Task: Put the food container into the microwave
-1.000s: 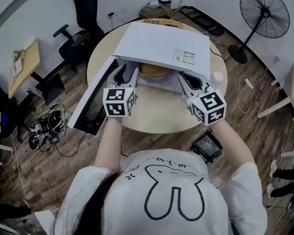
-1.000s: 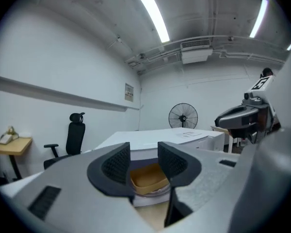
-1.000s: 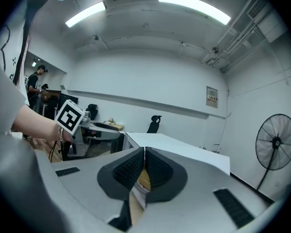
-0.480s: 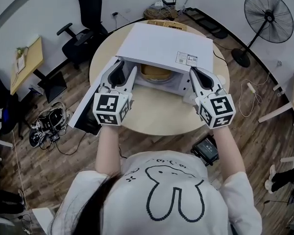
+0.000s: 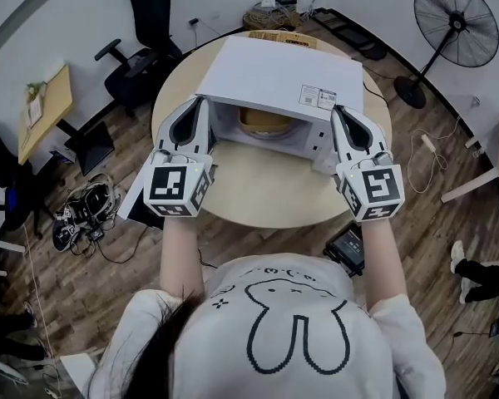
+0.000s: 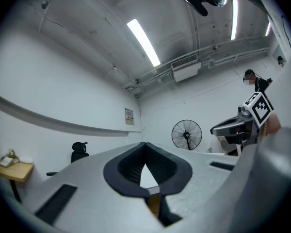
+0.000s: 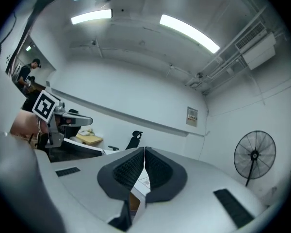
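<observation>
Left gripper (image 5: 199, 105) jaws just closed on nothing, right gripper (image 5: 342, 111) shut empty too, both pulled back; food container (image 5: 264, 123) sits ahead inside the still-open microwave (image 5: 283, 77), placement looks done.

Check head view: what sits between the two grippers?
Head view: the open white box-shaped microwave, round tan food container inside, sits between the left gripper and the right gripper; nearer the person, only bare beige round table.

shirt (image 5: 366, 339): white, short-sleeved (black rabbit outline) | left gripper (image 5: 201, 100), right gripper (image 5: 339, 109): grey shells, black pads, chequered marker cubes
</observation>
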